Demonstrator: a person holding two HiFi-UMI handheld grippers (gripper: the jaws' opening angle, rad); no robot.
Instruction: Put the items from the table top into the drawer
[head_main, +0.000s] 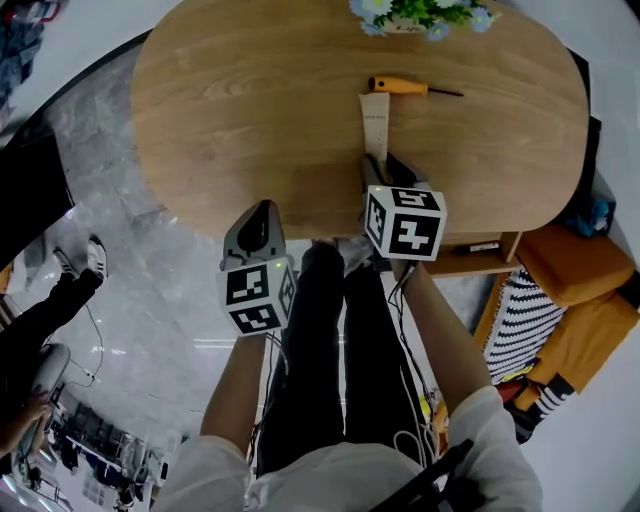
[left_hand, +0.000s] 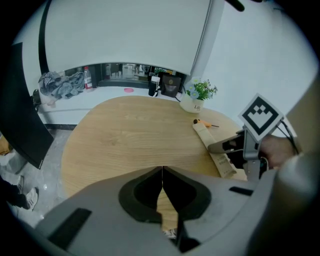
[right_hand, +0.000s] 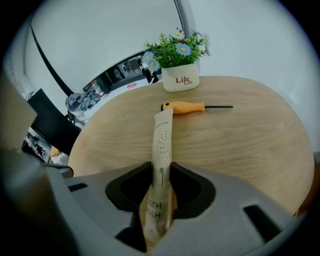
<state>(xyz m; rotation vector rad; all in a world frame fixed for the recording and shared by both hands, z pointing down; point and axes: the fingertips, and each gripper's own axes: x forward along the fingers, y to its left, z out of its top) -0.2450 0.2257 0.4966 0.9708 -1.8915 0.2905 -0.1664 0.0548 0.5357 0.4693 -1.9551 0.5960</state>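
**My right gripper (right_hand: 161, 167) clamps the packet (right_hand: 162, 135)**

My right fingers press on the packet's near end. It lies on the table (head_main: 250, 100), its far end just beside the screwdriver (right_hand: 187, 106). The pot (right_hand: 181, 77) stands just beyond the screwdriver. My left gripper (left_hand: 162, 170), well apart from the screwdriver, has its fingers together, empty.

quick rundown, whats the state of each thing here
left gripper, jaws closed, empty
right gripper, clamped on the toothbrush packet
toothbrush packet, flat on the table, near end between jaws
screwdriver, lying flat, untouched
flower pot, upright
drawer, looks pulled open
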